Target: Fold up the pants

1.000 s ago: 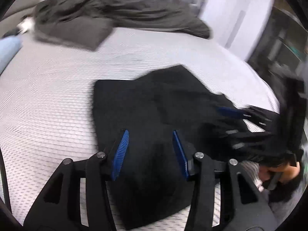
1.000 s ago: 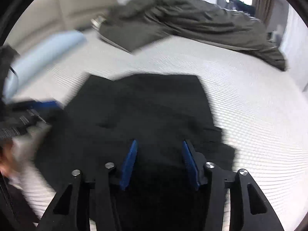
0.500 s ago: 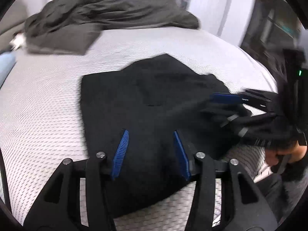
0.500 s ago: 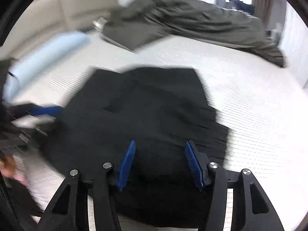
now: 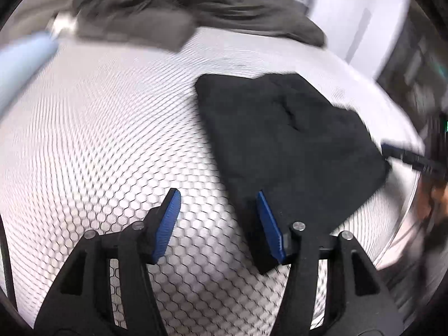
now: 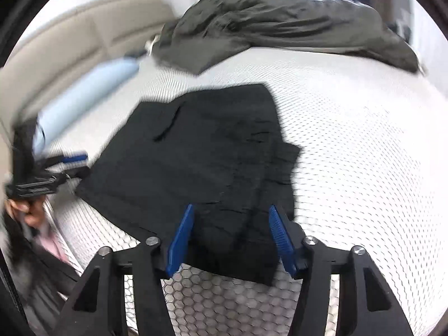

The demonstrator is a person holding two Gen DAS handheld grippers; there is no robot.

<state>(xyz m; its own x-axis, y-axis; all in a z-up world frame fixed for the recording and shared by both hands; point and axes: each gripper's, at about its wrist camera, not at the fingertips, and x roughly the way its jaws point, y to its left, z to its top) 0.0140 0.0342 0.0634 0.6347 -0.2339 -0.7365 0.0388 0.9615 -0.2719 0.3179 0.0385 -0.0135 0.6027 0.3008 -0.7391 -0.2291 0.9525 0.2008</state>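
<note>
From the left wrist, the left gripper (image 5: 218, 218) is hovering with fingers spread and empty over the mattress (image 5: 112, 140), the folded black pants (image 5: 285, 145) lying just to its right. From the right wrist, the right gripper (image 6: 231, 235) is hanging released above the pants' near edge.

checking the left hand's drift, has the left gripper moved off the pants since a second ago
Yes. The left gripper has shifted left relative to the black pants: its open fingers framed the cloth before, now they mostly frame bare mattress.
</note>
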